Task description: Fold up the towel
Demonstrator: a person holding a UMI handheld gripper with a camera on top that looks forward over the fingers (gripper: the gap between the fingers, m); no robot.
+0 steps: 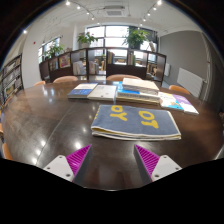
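A folded towel, grey-blue with yellow letters and a striped edge, lies flat on the dark wooden table, just beyond my fingers and slightly to the right. My gripper is open and empty, hovering above the table's near part. Its magenta pads stand wide apart with bare table between them. The towel is not touched by either finger.
Several books and papers lie spread across the far half of the table. Chairs stand at the far side, with a shelf divider and windows behind. A radiator is at the right wall.
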